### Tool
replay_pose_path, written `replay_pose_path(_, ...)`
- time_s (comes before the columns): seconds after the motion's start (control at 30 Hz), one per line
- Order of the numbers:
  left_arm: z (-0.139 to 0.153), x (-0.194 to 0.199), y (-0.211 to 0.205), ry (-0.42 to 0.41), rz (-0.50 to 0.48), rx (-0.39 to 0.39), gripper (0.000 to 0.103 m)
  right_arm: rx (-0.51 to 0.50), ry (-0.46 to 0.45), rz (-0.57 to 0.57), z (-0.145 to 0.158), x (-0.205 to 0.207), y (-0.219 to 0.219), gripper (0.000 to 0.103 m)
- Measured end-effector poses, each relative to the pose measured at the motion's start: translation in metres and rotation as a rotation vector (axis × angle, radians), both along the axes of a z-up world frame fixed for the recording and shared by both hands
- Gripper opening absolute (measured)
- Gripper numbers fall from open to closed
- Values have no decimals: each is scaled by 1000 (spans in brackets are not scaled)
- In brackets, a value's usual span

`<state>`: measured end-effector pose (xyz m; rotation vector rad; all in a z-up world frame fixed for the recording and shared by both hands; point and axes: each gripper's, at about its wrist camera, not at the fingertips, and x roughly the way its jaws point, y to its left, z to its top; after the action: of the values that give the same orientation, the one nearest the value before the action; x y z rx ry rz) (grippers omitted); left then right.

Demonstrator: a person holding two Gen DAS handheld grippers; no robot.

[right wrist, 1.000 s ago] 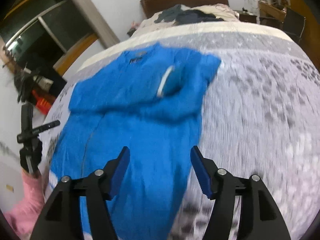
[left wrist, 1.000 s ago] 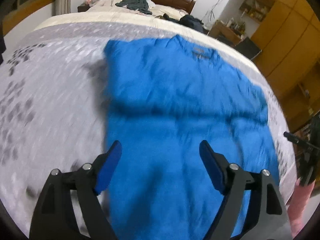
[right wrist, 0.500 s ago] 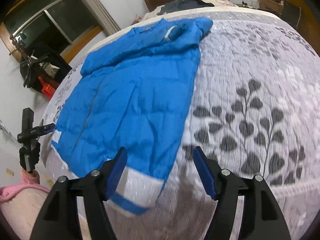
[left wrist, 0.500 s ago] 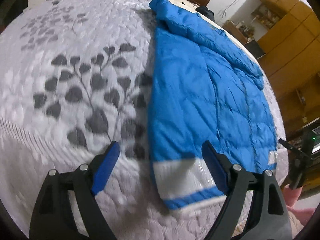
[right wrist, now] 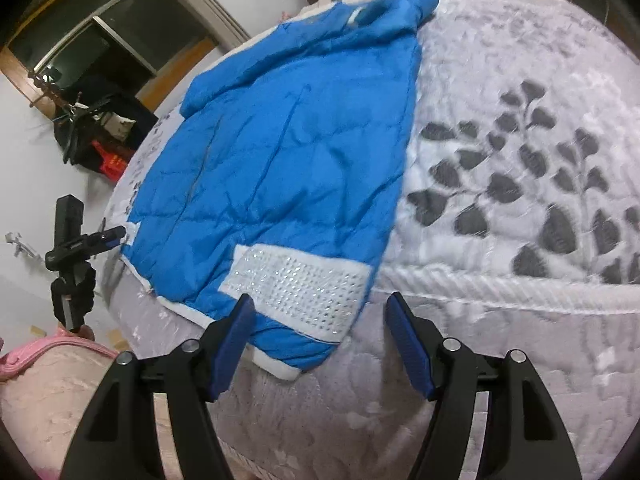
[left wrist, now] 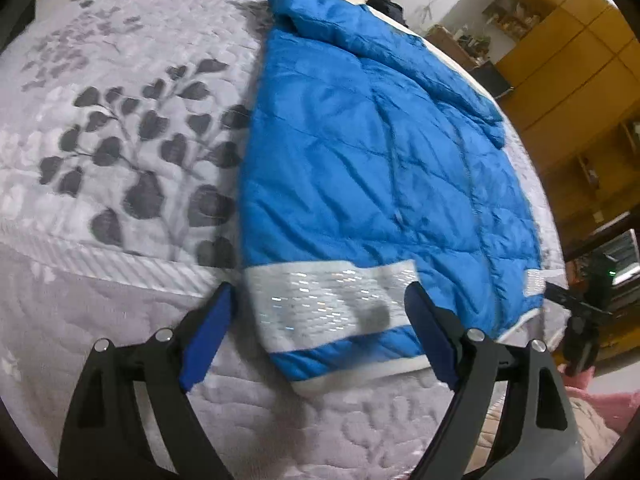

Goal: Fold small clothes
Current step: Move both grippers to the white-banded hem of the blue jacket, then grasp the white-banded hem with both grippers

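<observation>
Both tongs stand apart and empty: the left tongs (left wrist: pixel 316 320) straddle the white sequined hem band (left wrist: pixel 328 304) at lower centre of the left wrist view, and the right tongs (right wrist: pixel 318 330) hover by the same hem corner. The blue padded jacket (left wrist: pixel 360 152) lies flat on the bed (left wrist: pixel 100 152), running toward the upper right. A clean fold probably needs both hem corners pinched evenly and lifted together.

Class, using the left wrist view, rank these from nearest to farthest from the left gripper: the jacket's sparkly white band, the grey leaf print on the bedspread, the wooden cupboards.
1. Sparkly white band: between the open jaws.
2. Grey leaf print: ahead, leftward.
3. Wooden cupboards: beyond the bed, right.
</observation>
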<state>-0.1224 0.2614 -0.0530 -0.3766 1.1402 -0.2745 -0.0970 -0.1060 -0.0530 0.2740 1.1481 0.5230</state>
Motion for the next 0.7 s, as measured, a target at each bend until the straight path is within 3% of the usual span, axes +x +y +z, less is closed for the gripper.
replay_pose_path(0.07,-1,-1,-6,1,-26,-12,84,11,-8,9,-2,1,5,68)
replay_pose_path(0.1,-1,-1,-8,1,-29,-15,84,26,-6,16,-2,1,6,60)
replay_pose_path(0.17,-2,-2,-8,3,-20,-24,80,57,6,30,-3,5,10,55)
replay_pose_path(0.27,-3,-2,0,15,15,-53,58,59,7,38,-5,8,14,41)
replay_pose_path(0.33,-4,-3,6,24,40,-49,40,94,12,28,-4,10,10,26)
replay_pose_path(0.4,-5,-4,12,29,56,-77,28,119,3,25,-1,11,7,20)
replay_pose_path(0.53,-5,-4,16,26,63,-131,17,142,-30,27,9,9,6,14)
replay_pose_path(0.7,12,0,21,-17,56,-231,13,199,-81,29,33,12,2,13)
